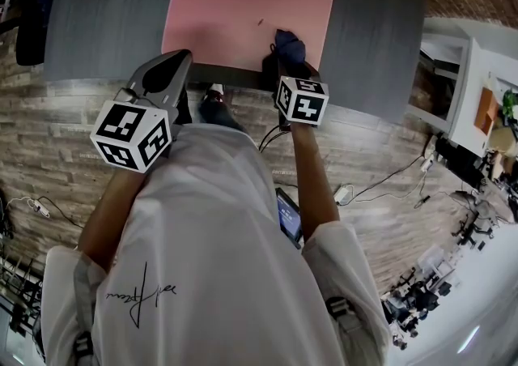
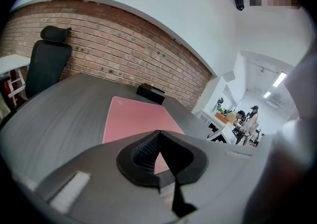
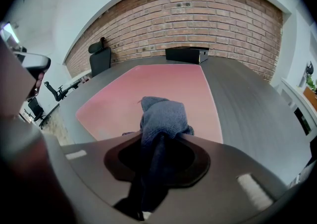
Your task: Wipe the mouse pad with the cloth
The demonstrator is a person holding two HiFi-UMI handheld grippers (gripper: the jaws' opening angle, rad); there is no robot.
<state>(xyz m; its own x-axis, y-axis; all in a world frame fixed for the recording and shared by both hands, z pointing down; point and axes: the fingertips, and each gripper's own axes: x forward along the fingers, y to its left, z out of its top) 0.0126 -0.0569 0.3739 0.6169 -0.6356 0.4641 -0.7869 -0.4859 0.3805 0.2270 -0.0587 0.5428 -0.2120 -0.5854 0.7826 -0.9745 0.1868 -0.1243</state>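
- Grey desk (image 1: 105, 24): broad, matte top; carries everything.
- Pink pad (image 1: 243, 8): lies flat mid-desk, long side running from near edge to far edge. Prob thin, soft and light, so it could creep or ruck at a corner if a stroke drags hard. Press down more than push along.
- Black box (image 3: 186, 54): at far edge of desk, just past the pad's far end, well apart from the work.
- L gripper (image 2: 158, 139): jaws closed tip to tip, nothing between them. Sits at near edge of desk by the pad's near-left corner; can't tell if it touches. Free to pin that corner if the pad slides.
- R gripper (image 3: 157, 143): clamped on the cloth, at the pad's near edge twd its near-right corner.
- Dark blue cloth (image 3: 163, 114): bunched wad sticking out past the jaw tips, tail hanging back through them. The wad is at or on the pad's surface. Looks soft, limp, light, w/ nubby weave; no stiffness, so only the part just ahead of the tips will carry pressure. Hold is mid-bunch, which looks right; a grip nearer an edge would prob flop.
- Speck (image 1: 261, 22): small dark mark on the pad, beyond the cloth; can't tell what it is.
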